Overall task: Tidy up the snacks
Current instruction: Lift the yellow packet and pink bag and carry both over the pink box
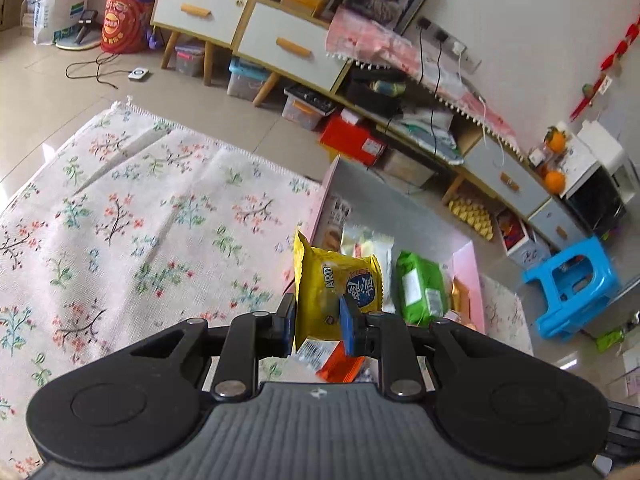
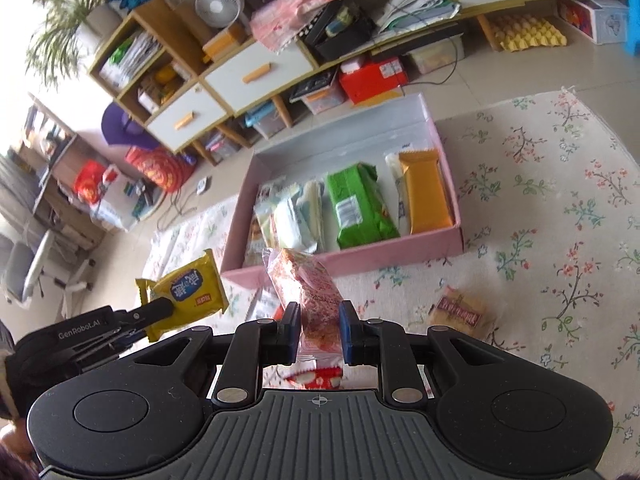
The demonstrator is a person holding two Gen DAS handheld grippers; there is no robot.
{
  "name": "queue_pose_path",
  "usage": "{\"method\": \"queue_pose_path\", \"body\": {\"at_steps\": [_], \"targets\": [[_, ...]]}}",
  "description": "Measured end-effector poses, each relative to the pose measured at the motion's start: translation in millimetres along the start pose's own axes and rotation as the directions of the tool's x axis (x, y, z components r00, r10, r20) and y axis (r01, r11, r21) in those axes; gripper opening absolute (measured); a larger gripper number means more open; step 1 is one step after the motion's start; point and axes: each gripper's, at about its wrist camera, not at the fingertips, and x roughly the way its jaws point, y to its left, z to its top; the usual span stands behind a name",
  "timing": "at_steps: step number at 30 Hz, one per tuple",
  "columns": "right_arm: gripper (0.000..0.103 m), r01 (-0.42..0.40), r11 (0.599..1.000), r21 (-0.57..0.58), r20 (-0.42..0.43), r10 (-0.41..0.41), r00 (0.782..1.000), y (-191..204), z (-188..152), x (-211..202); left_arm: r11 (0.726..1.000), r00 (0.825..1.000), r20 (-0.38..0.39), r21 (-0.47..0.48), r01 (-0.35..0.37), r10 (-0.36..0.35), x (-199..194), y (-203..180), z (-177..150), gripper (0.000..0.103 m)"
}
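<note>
My left gripper (image 1: pixel 318 316) is shut on a yellow snack packet (image 1: pixel 340 292), held upright above the flowered rug; the right wrist view shows the same yellow packet (image 2: pixel 192 292) at the left, pinched by that gripper's fingers (image 2: pixel 158 306). My right gripper (image 2: pixel 320 322) is shut on a clear packet with red-and-white print (image 2: pixel 314 292), lifted in front of the pink box (image 2: pixel 360 254). Inside the box lie a green packet (image 2: pixel 358 208), an orange-gold packet (image 2: pixel 426 192) and several pale packets (image 2: pixel 288 216). The pink box (image 1: pixel 324 196) and green packet (image 1: pixel 420 286) also appear beyond the left gripper.
A brown wrapped snack (image 2: pixel 464 314) lies loose on the flowered rug (image 2: pixel 540 220) to the right. An orange packet (image 1: pixel 340 364) lies under the left gripper. Low cabinets (image 2: pixel 256 76) with storage boxes beneath line the far side. A blue plastic stool (image 1: pixel 572 284) stands at the right.
</note>
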Motion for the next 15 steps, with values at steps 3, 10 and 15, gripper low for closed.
{"method": "queue_pose_path", "body": {"at_steps": [3,10,15], "targets": [[0.019,-0.003,1.000,0.029,0.024,0.002,1.000,-5.2,5.3,-1.8,1.000,1.000,0.023,-0.003,-0.016,0.016,6.5,-5.5,2.7,0.020],[0.019,-0.016,0.996,0.088,0.067,0.010,0.998,-18.4,20.0,5.3,0.998,0.995,0.103,-0.067,-0.004,0.011,24.9,-10.5,13.4,0.020],[0.019,-0.031,0.982,0.185,0.087,0.015,0.996,-39.2,32.2,18.9,0.995,0.992,0.129,-0.104,0.006,0.007,46.1,-14.8,17.3,0.020]]}}
